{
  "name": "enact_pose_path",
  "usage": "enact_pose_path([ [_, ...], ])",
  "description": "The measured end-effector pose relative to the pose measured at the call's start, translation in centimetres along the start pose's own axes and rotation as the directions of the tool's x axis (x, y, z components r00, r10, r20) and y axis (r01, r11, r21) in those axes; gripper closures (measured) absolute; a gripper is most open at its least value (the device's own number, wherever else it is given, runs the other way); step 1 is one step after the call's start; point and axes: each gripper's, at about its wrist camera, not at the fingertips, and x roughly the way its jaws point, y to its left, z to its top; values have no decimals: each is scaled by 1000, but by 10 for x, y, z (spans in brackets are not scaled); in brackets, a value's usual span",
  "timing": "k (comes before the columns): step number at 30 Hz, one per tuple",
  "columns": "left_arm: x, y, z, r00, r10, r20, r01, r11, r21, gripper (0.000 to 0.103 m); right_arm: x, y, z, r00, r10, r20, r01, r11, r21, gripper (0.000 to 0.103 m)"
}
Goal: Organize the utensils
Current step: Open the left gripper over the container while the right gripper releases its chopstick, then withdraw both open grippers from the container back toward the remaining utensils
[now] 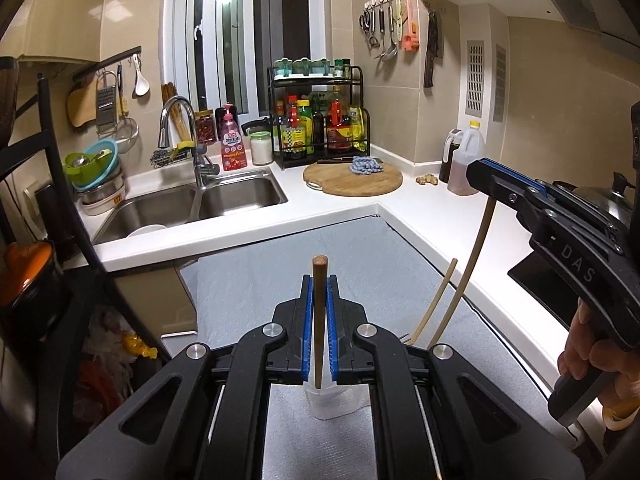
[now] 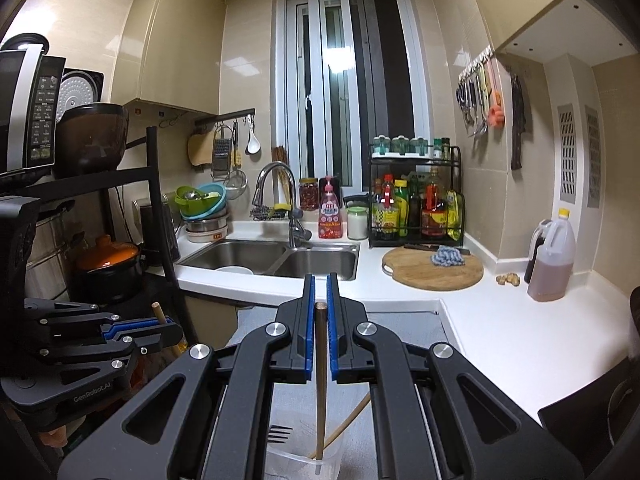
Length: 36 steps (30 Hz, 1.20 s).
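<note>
My left gripper [image 1: 320, 280] is shut on a brown chopstick [image 1: 319, 320] that stands upright, its lower end over a clear plastic cup [image 1: 336, 404]. My right gripper [image 1: 478, 176], at the right, is shut on a pale chopstick [image 1: 478, 248] that slants down toward the cup. In the right wrist view, my right gripper [image 2: 320, 280] pinches its chopstick [image 2: 320, 360], whose tip is inside the cup [image 2: 292, 460]. The cup also holds a black fork [image 2: 278, 434] and a light chopstick [image 2: 346, 420]. My left gripper [image 2: 170, 330] is low at the left with its chopstick [image 2: 157, 312].
The cup stands on a grey mat [image 1: 280, 264] beside the white counter [image 1: 420, 216]. Behind are a double sink [image 1: 192, 204], a round cutting board [image 1: 352, 180], a sauce rack [image 1: 320, 120] and an oil jug [image 1: 466, 160]. A black shelf with an orange pot [image 2: 108, 260] stands left.
</note>
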Motion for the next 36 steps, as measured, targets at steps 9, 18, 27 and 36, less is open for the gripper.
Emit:
enact_pose_path([
  [9,-18,18,-1,991,127,49,-122,988,-93,11,-13,-2,-5,999,-35,-13,35,999,19,42],
  [18,-50,12,-16,977,205,55,-201,977,-72,11,-62,11,-20,998,-55,-31,55,998,3,19],
  [27,-96,-10,-68,981,192,29,-186,973,-134,11,-129,30,-74,993,-53,-108,55,998,23,14],
  [36,-126,-28,-125,980,201,-18,-200,962,-186,11,-186,39,-115,988,-87,-130,91,995,27,14],
])
